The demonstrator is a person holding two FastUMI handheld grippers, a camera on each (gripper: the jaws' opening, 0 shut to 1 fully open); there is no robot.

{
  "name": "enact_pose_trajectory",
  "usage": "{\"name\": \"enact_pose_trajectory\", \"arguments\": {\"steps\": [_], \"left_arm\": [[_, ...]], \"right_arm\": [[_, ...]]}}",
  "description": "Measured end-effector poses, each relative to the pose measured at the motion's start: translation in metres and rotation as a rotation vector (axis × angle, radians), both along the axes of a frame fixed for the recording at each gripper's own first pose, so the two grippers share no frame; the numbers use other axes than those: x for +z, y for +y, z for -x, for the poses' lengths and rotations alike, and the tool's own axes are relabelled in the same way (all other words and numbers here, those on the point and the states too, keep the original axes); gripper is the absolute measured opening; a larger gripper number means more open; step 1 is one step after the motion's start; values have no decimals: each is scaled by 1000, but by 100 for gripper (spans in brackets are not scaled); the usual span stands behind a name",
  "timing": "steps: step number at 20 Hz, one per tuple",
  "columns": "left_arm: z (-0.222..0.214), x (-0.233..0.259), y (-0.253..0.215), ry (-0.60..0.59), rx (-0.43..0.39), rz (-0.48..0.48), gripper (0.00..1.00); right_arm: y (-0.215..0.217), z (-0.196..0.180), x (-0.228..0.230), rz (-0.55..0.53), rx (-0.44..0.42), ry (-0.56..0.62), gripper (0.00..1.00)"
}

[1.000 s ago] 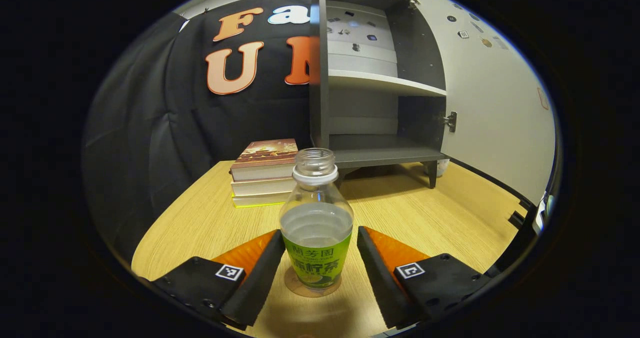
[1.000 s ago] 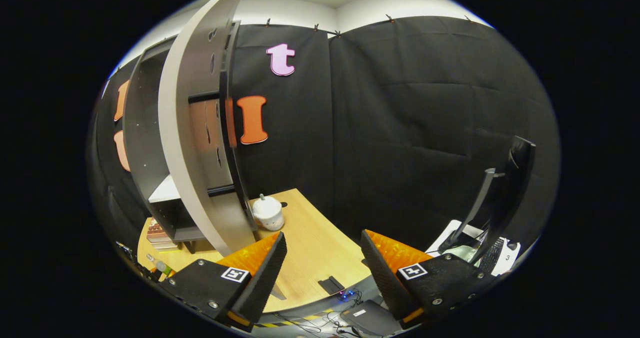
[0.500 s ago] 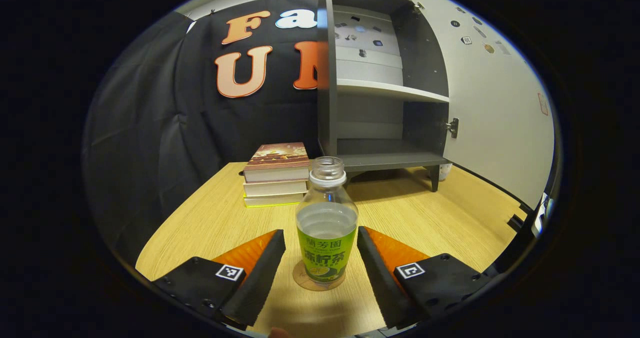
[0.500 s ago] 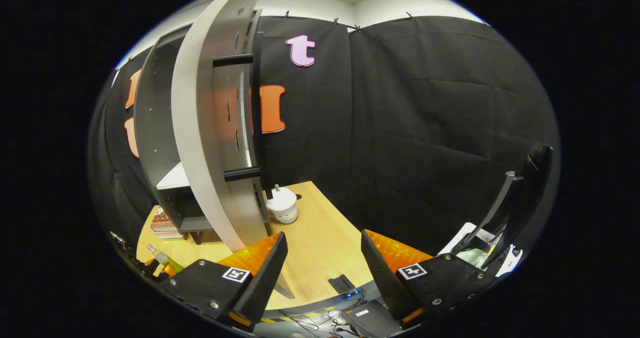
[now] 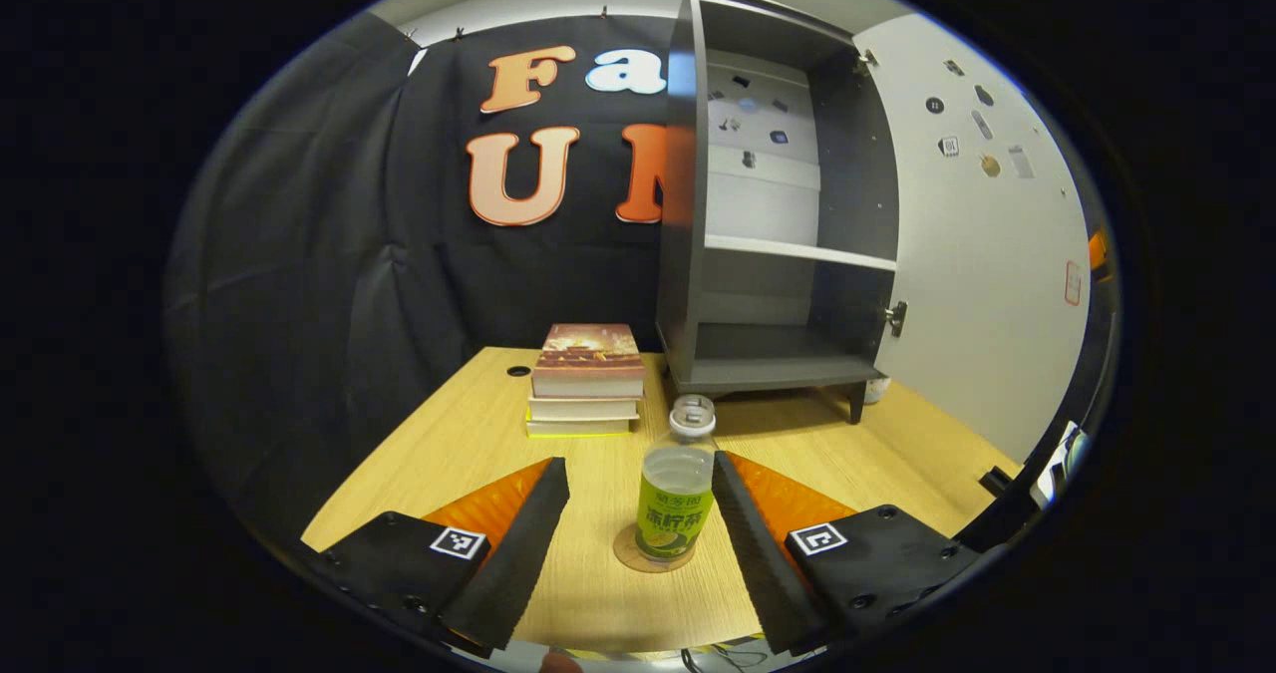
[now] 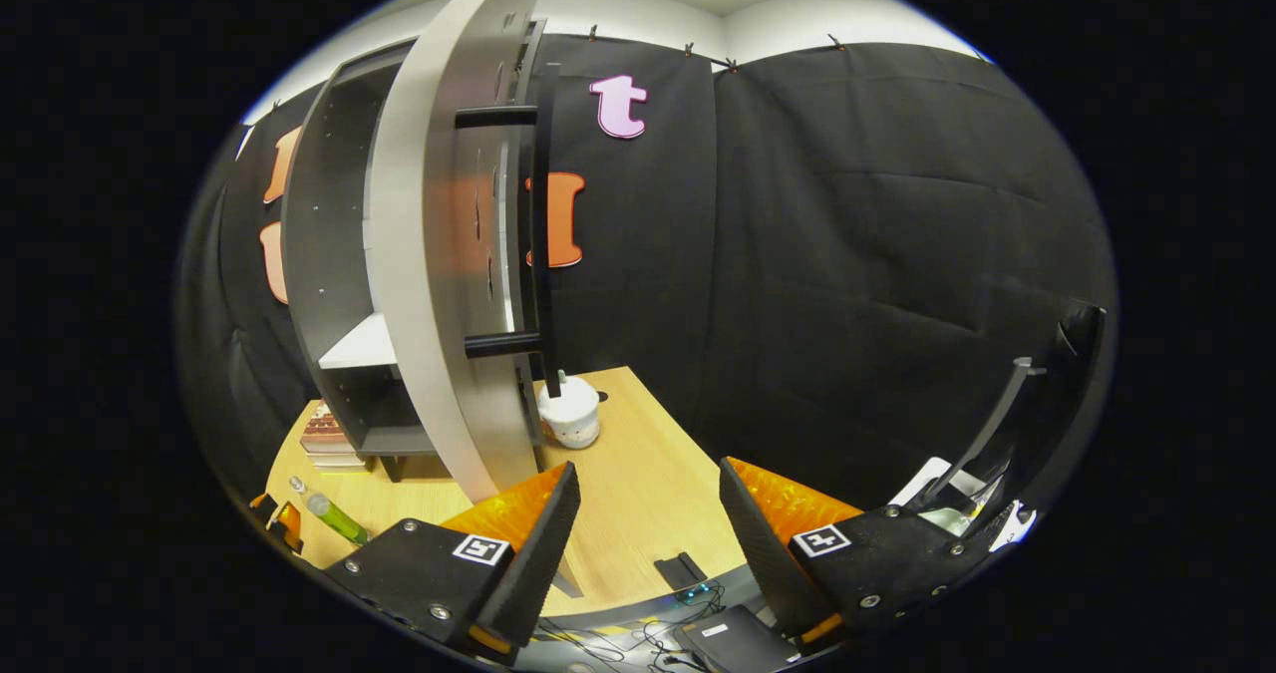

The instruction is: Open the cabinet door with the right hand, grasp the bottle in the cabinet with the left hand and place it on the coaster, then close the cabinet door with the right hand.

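Bottle [image 5: 676,499] stands upright on the coaster [image 5: 630,556], near edge of the counter [image 5: 469,444] — cap off, green label, part full. Left hand-held gripper [image 5: 638,474] is open, fingers either side of the bottle, the right one looks close to it, the left well apart. Cabinet [image 5: 768,244] sits at the far right of the counter, door [image 5: 987,254] swung wide open, shelves bare. Stack of books [image 5: 586,379] just left of the cabinet. Right hand-held gripper [image 6: 643,479] open too, gripping nothing, near the door edge [image 6: 439,254] — black door handle [image 6: 538,224] beyond it. Small white jar [image 6: 568,416] on the counter behind the door.
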State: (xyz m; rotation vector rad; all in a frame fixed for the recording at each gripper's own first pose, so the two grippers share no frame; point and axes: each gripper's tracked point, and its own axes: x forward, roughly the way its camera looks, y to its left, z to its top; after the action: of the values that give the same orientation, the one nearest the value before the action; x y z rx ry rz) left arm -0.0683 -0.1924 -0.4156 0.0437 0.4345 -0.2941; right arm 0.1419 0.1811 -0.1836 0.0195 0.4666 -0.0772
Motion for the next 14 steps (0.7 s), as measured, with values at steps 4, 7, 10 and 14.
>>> {"name": "enact_pose_trajectory", "arguments": {"steps": [4, 7, 10, 14], "left_arm": [[-3, 54, 24, -46, 22, 26, 95], [-9, 102, 39, -84, 19, 51, 95], [-20, 141, 56, -118, 34, 69, 95], [-32, 187, 88, -182, 62, 44, 95]], "right_arm": [[6, 2, -1, -7, 16, -10, 83], [17, 6, 0, -15, 26, -14, 81], [27, 10, 0, -19, 44, -22, 81], [48, 16, 2, -15, 80, -32, 81]]}}
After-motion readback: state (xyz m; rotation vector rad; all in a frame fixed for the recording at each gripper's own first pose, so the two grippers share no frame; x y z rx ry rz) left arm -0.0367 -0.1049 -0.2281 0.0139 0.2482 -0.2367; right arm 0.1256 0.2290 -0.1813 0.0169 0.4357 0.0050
